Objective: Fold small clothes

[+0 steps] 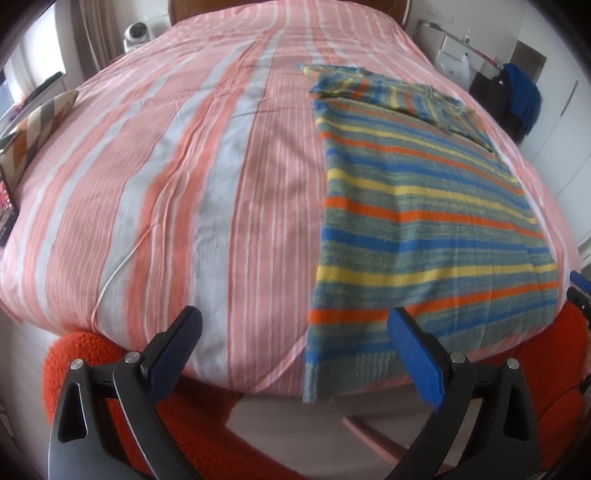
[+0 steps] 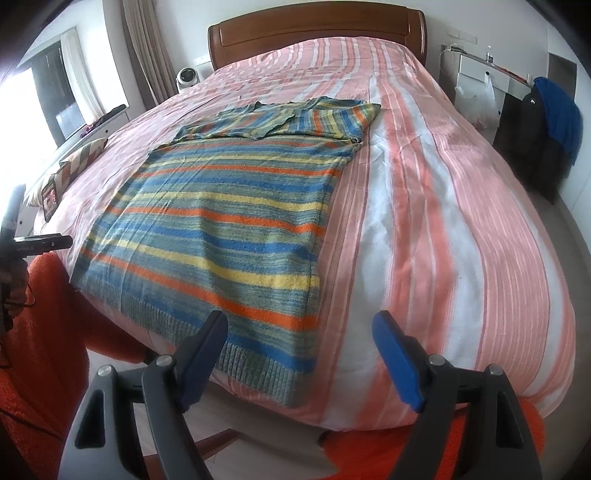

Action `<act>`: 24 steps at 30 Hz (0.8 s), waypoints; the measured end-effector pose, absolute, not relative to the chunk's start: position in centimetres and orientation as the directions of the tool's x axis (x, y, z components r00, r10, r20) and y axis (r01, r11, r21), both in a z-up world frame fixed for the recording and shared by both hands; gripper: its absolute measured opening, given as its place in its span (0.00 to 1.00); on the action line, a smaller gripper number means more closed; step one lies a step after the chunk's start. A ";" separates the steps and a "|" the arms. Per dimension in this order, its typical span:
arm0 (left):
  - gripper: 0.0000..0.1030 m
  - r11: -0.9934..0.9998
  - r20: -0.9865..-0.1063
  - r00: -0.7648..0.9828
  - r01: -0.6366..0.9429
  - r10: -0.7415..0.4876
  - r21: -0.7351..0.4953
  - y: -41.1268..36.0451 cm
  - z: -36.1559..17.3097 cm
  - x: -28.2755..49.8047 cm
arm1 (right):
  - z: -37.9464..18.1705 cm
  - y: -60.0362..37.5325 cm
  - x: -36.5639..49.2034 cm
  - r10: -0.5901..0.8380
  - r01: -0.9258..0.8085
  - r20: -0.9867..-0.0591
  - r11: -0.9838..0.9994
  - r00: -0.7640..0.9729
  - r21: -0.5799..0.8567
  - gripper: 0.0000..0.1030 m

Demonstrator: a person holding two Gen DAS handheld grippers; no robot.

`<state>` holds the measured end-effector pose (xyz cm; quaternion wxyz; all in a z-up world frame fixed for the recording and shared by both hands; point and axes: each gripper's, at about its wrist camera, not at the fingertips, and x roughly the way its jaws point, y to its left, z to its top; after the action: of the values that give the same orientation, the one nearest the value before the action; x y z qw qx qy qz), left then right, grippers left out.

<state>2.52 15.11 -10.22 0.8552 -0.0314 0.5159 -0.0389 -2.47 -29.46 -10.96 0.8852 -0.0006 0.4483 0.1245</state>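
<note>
A striped knit sweater (image 1: pixel 424 221) in blue, yellow, orange and grey lies flat on the bed, its hem at the near edge and its sleeves folded across the far end. It also shows in the right wrist view (image 2: pixel 214 221). My left gripper (image 1: pixel 295 332) is open and empty, held just off the bed's near edge by the sweater's lower left corner. My right gripper (image 2: pixel 301 332) is open and empty, held off the near edge by the sweater's lower right corner.
The bed (image 2: pixel 443 221) has a pink and white striped cover and a wooden headboard (image 2: pixel 317 33). A patterned cushion (image 1: pixel 40 122) lies at its left side. A chair with dark and blue clothes (image 2: pixel 550 122) stands right. Orange sleeves (image 1: pixel 92 354) show below.
</note>
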 end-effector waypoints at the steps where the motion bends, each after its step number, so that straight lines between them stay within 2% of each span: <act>1: 0.97 0.995 -0.881 0.463 0.034 -0.099 -0.094 15.1 -10.3 2.5 | -10.9 -29.4 -2.5 0.220 -0.222 -0.792 0.969 0.570 0.110 0.78; 24: 0.97 0.996 -0.902 0.423 -0.005 -0.081 -0.092 16.0 -11.3 2.2 | -10.9 -29.7 -2.9 0.224 -0.213 -0.789 0.969 0.573 0.120 0.78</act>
<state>2.24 16.01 -11.29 0.8426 -0.0403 0.5365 -0.0225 -2.86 -29.68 -10.87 0.8867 0.0059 0.4455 0.1234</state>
